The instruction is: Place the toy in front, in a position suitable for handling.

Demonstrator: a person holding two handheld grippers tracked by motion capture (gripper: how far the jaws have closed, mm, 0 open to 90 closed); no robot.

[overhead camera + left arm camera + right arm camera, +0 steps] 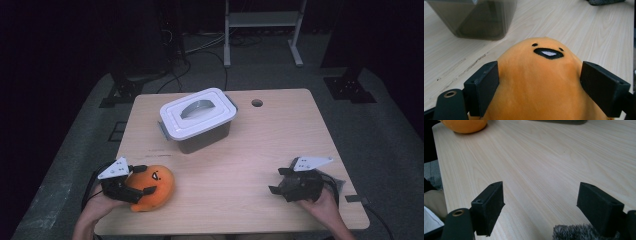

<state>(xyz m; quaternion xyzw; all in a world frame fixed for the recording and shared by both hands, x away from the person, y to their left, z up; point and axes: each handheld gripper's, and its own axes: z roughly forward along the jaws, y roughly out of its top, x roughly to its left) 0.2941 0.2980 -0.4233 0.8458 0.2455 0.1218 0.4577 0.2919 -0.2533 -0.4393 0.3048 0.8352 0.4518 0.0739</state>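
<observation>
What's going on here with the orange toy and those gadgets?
A person sits at a wooden table with a claw tool in each hand. The left claw has its jaws around an orange plush toy lying near the table's front edge; both pads sit against its sides. The right claw is open and holds nothing, with something grey and fuzzy beside it. A grey storage box with a white lid stands closed behind.

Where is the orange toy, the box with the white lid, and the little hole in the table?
orange toy [541, 82], left gripper view, on its belly.
box [197, 114], high view, on its lid.
hole [257, 103], high view, on its middle.
</observation>
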